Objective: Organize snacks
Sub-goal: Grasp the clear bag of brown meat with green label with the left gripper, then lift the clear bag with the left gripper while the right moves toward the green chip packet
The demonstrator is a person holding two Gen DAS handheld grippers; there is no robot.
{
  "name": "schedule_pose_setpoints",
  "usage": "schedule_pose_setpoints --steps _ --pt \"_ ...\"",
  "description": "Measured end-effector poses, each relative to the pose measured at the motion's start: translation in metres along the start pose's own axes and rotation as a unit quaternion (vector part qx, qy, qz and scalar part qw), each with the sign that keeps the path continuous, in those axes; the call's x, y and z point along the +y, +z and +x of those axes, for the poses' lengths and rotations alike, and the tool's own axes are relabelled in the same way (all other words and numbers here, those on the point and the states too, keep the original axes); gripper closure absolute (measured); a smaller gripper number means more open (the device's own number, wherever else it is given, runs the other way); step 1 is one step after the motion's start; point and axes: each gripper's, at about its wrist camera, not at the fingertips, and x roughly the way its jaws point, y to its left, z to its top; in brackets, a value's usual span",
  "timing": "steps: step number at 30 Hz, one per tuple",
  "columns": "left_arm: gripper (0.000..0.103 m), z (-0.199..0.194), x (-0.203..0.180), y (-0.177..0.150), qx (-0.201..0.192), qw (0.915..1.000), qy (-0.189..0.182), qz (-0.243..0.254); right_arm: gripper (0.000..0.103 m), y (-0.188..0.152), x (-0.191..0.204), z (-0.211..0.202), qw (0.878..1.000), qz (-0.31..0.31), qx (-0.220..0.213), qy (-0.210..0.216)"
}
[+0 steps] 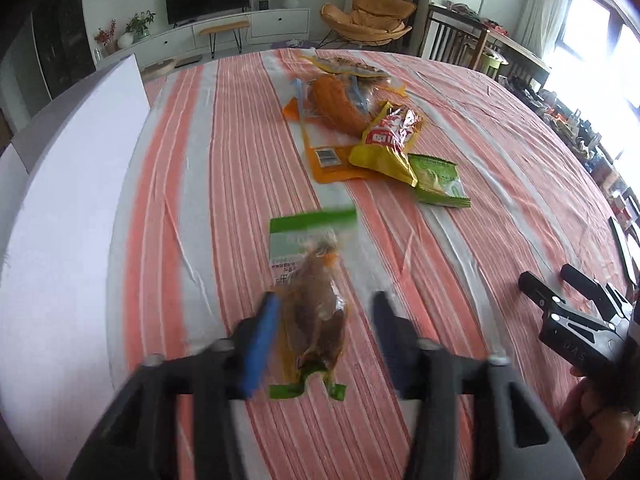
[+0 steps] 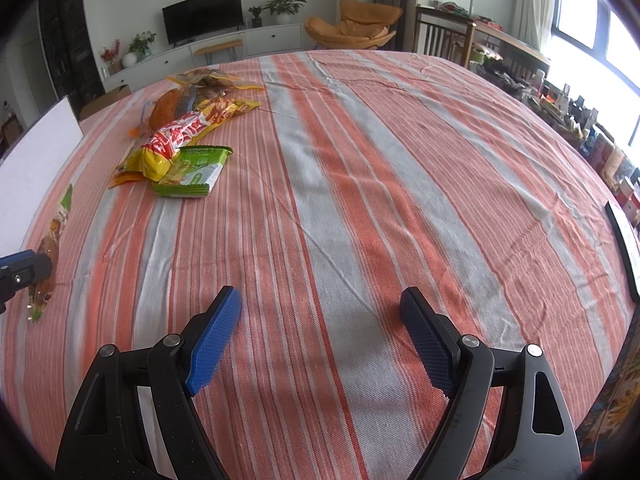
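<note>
A clear packet with a green top and brown food (image 1: 316,308) lies on the striped cloth between the open fingers of my left gripper (image 1: 326,308); the view is blurred. It also shows in the right wrist view (image 2: 50,248) at the far left. A pile of snacks lies farther back: an orange packet (image 1: 334,104), a yellow-and-red bag (image 1: 390,140) and a green bag (image 1: 438,178). The pile shows in the right wrist view too, with the yellow-and-red bag (image 2: 180,136) and green bag (image 2: 192,170). My right gripper (image 2: 320,308) is open and empty above bare cloth.
A white box (image 1: 68,200) stands along the table's left side, also in the right wrist view (image 2: 32,164). The striped tablecloth (image 2: 400,160) covers the table. A dark flat object (image 2: 624,248) lies at the right edge. Living-room furniture stands beyond.
</note>
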Motion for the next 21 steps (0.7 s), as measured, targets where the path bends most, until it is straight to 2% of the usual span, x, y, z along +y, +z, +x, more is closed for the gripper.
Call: schedule_pose_setpoints --steps 1,5,6,9,13,14,21 --pt "0.021 0.004 0.001 -0.001 0.005 1.0000 0.000 -0.003 0.018 0.000 0.000 0.000 1.000 0.000 0.000 0.000" --pt "0.020 0.020 0.010 -0.001 0.008 0.9995 -0.018 -0.024 0.018 0.000 0.000 0.000 1.000 0.000 0.000 0.000" --pt "0.019 0.019 0.010 -0.001 -0.004 0.9997 -0.015 -0.020 0.018 0.000 0.000 0.000 1.000 0.000 0.000 0.000" --pt "0.017 0.024 0.008 -0.001 -0.006 1.0000 -0.001 -0.002 0.018 0.000 0.000 0.000 1.000 0.000 0.000 0.000" --pt "0.002 0.030 -0.006 -0.008 -0.018 0.9981 0.025 0.053 0.018 0.000 0.000 0.000 1.000 0.000 0.000 0.000" --pt "0.000 0.030 -0.002 -0.010 -0.021 0.9988 0.020 0.040 0.018 0.000 0.000 0.000 1.000 0.000 0.000 0.000" --pt "0.000 0.031 -0.001 -0.010 -0.029 0.9985 0.022 0.041 0.018 0.000 0.000 0.000 1.000 0.000 0.000 0.000"
